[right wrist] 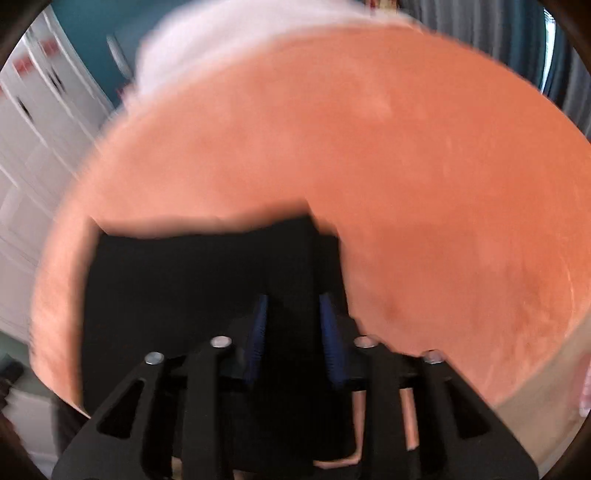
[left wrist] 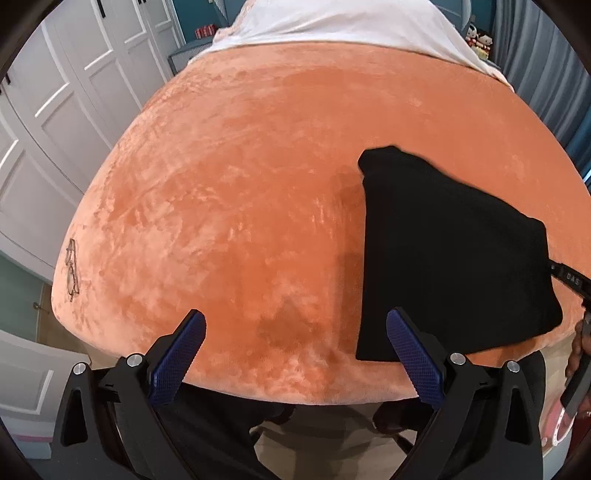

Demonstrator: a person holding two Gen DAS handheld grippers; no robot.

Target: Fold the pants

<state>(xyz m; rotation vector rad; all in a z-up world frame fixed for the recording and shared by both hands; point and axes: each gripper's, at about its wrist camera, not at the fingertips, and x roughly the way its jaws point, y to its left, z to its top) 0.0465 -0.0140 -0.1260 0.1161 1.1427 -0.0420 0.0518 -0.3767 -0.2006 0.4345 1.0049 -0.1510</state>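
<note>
- Orange plush bedcover (left wrist: pixel 258 192) is filling the left wrist view; the black pants (left wrist: pixel 454 258) are lying on it at the right, near the front edge, already reduced to a compact folded block.
- Left tongs (left wrist: pixel 295 347) are standing wide apart over bare plush just beside the block's near left corner, gripping nothing.
- Eyeglasses (left wrist: pixel 72 267) are resting at the bed's far left edge, well apart from the pants. A white sheet (left wrist: pixel 332 22) is covering the far end of the bed.
- Part of the right tongs (left wrist: pixel 570 278) is showing at the block's right edge.
- Moving to the right wrist view, which is blurring heavily: the pants (right wrist: pixel 184 288) are sitting directly ahead on the orange bedcover (right wrist: pixel 443 184).
- Right tongs (right wrist: pixel 293 321) are standing partly open, with black cloth lying between the blue pads (right wrist: pixel 330 332). Whether the pads are pressing on that cloth cannot be told, since black fabric is merging with the black frame.
- Progress, as a judgement: the folding is appearing mostly done. What is remaining is probably a final fold or a squaring of the edges.
- No containers are appearing in either view.
</note>
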